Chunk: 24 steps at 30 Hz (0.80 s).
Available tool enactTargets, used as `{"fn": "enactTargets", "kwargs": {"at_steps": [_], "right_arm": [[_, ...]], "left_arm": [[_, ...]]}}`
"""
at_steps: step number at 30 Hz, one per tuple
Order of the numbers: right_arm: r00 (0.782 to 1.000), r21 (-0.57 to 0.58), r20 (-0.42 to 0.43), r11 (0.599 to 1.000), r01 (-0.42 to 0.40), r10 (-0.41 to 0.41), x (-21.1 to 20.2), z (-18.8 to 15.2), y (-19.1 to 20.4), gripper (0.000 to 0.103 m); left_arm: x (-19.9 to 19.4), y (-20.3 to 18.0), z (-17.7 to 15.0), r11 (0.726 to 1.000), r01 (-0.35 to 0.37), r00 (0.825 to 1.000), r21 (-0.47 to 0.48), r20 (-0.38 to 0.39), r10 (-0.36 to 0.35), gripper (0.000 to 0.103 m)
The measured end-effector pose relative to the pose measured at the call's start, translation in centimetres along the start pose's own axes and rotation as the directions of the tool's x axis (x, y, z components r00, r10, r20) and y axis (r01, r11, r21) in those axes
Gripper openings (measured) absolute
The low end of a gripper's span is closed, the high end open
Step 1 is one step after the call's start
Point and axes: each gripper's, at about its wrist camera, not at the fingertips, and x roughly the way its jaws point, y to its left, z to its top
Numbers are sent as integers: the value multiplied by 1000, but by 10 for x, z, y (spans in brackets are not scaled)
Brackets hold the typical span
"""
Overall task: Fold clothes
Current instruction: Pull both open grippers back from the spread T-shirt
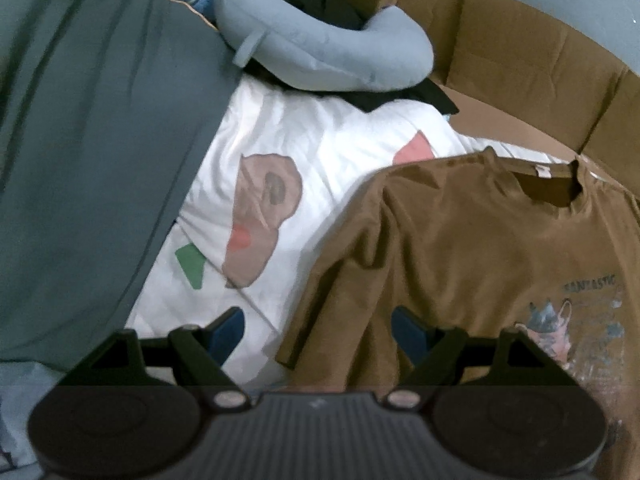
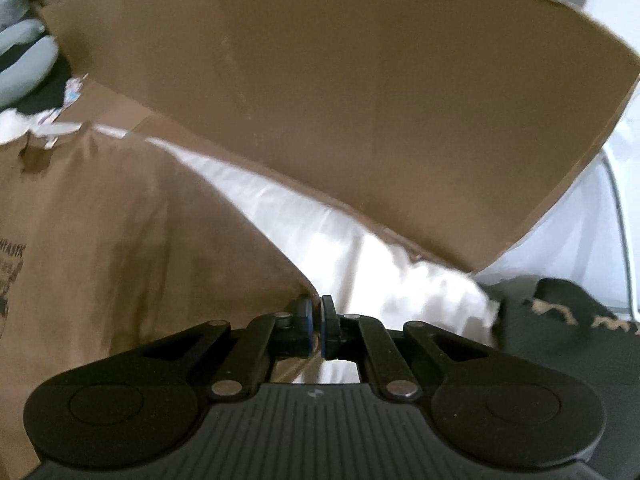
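Observation:
A brown T-shirt with a printed chest graphic lies face up on a white bedsheet, its neck toward the cardboard. My left gripper is open over the shirt's left sleeve edge, with nothing between its blue pads. In the right wrist view the same brown T-shirt fills the left side. There my right gripper is shut on the shirt's right edge, which rises to the pinched pads.
A grey-green blanket covers the left. A blue U-shaped pillow and dark clothing lie at the back. Cardboard panels stand along the far side. A dark patterned garment lies to the right.

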Motion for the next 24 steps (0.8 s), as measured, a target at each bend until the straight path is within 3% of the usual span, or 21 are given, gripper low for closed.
{"fn": "enactTargets", "kwargs": {"at_steps": [16, 24], "right_arm": [[990, 78, -56, 988, 131, -127, 33, 39, -24, 1], [975, 121, -93, 969, 213, -203, 49, 37, -24, 5]], "left_arm": [[6, 21, -17, 1000, -18, 999, 0, -29, 18, 83], [20, 20, -19, 1000, -6, 999, 11, -44, 6, 83]]}}
